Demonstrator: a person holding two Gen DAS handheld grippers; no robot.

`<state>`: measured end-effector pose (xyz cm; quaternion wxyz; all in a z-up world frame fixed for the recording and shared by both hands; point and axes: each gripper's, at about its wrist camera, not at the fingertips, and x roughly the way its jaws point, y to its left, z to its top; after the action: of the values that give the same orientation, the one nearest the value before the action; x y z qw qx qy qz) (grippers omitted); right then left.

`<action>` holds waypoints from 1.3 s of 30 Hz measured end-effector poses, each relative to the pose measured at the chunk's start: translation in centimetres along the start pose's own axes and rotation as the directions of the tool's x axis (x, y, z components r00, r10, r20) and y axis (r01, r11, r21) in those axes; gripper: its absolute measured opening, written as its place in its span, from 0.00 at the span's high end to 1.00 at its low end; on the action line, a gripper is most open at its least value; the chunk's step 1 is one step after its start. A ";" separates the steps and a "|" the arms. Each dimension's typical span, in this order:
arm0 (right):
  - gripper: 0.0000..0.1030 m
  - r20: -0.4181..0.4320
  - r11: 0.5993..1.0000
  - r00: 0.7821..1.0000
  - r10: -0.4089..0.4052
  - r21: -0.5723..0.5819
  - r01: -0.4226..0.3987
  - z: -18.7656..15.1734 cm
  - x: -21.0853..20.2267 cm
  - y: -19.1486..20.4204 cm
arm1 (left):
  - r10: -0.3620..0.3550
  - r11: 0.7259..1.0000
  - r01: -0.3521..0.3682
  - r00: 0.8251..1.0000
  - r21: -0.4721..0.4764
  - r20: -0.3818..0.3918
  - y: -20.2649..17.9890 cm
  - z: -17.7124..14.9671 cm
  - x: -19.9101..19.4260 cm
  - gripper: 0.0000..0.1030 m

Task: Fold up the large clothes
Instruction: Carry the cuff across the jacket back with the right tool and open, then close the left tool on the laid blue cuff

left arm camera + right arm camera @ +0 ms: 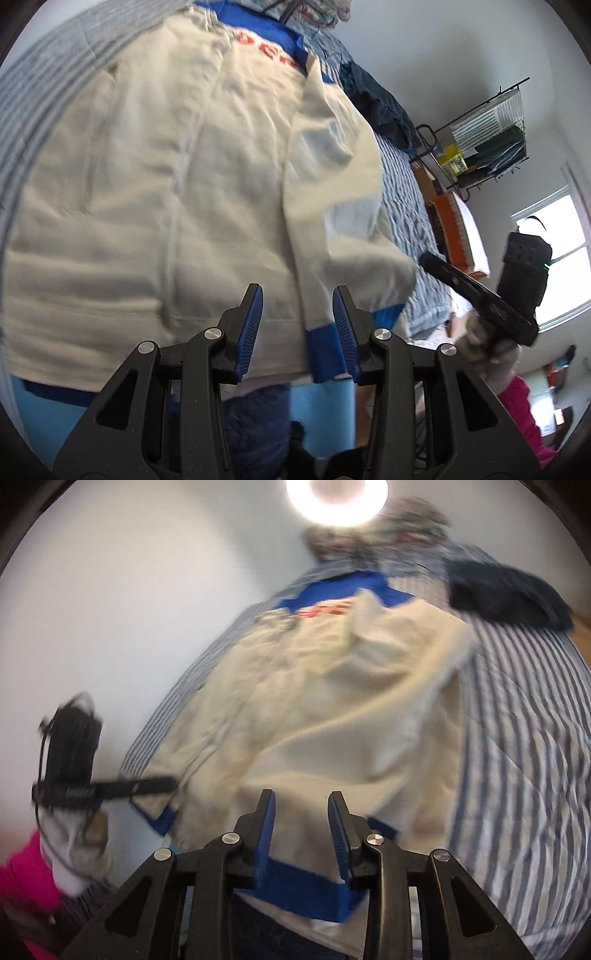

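A cream sweatshirt [192,177] with blue trim and red letters lies spread on a blue-and-white striped bed cover [406,206]. One sleeve with a blue cuff [325,350] is folded down over its body. My left gripper [297,325] hangs just over the hem beside that cuff, jaws apart, pads clear of the cloth. My right gripper [301,830] stands open over the sweatshirt [325,709], above a blue band [303,886] at its near edge. Each view shows the other gripper, held in a gloved hand: the right gripper [428,260] at the sleeve's edge, the left gripper [168,784] at the near left corner.
A dark blue garment [509,590] lies on the bed to the right of the sweatshirt. Patterned bedding [369,535] is at the head end. A wire rack [487,136] with items, an orange object [447,229] and a window [554,251] are beyond the bed. A pink sleeve [524,413] is near.
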<state>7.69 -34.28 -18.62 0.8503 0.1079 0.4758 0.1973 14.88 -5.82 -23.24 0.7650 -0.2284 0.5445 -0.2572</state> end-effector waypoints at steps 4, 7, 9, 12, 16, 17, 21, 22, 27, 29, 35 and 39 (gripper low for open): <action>0.70 -0.019 0.990 1.000 -0.006 0.139 0.009 0.3 0.6 -3.8 | 0.035 0.998 -0.033 0.999 0.054 -0.036 -1.8 -0.7 2.1 0.50; 0.66 -0.049 0.975 0.997 0.055 0.219 -0.043 0.4 1.4 -5.8 | 0.050 0.996 -0.044 0.996 0.078 -0.070 -2.7 -1.0 3.8 0.50; 0.62 -0.077 0.960 0.991 0.106 0.267 -0.082 0.1 2.2 -6.6 | 0.078 0.992 -0.069 0.994 0.110 -0.081 -3.2 -1.3 4.7 0.50; 0.48 -0.123 0.951 0.983 0.137 0.293 -0.096 -0.6 3.4 -6.8 | 0.096 0.986 -0.082 0.992 0.146 -0.088 -3.5 -1.3 5.7 0.55; 0.48 -0.139 0.958 0.987 0.080 0.283 -0.038 -0.9 4.0 -7.0 | 0.134 0.978 -0.114 0.985 0.174 -0.108 -3.2 -1.7 6.5 0.80; 0.49 -0.127 0.951 0.988 0.090 0.307 -0.047 -0.8 3.8 -7.5 | 0.139 0.977 -0.119 0.984 0.178 -0.108 -3.2 -1.8 6.6 0.81; 0.54 -0.023 0.918 0.995 0.099 0.389 -0.082 1.2 2.9 -10.1 | 0.166 0.967 -0.144 0.982 0.209 -0.092 -3.5 -2.0 6.5 0.88; 0.57 0.005 0.909 0.995 0.103 0.406 -0.096 1.8 2.8 -10.8 | 0.171 0.965 -0.149 0.981 0.216 -0.087 -3.6 -2.1 6.5 0.89; 0.59 0.048 0.880 0.991 0.121 0.458 -0.130 4.8 4.8 -13.0 | 0.168 0.968 -0.150 0.983 0.203 -0.071 -3.4 -2.2 6.1 0.90; 0.59 0.053 0.873 0.992 0.119 0.469 -0.129 6.0 6.2 -13.8 | 0.168 0.968 -0.151 0.983 0.199 -0.071 -3.1 -2.3 6.0 0.90; 0.59 0.045 0.847 0.989 0.141 0.512 -0.145 8.6 10.2 -15.2 | 0.251 0.936 -0.246 0.968 0.253 0.010 -4.4 -2.8 4.5 0.89; 0.59 0.052 0.874 0.990 0.134 0.465 -0.142 10.2 10.1 -14.8 | 0.258 0.904 -0.287 0.957 0.317 0.130 -7.7 -3.1 1.6 0.73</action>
<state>24.58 -43.14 -26.53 0.7872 0.3451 0.4927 0.1359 11.23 -12.91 -20.52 0.8434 -0.0287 0.4866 -0.2260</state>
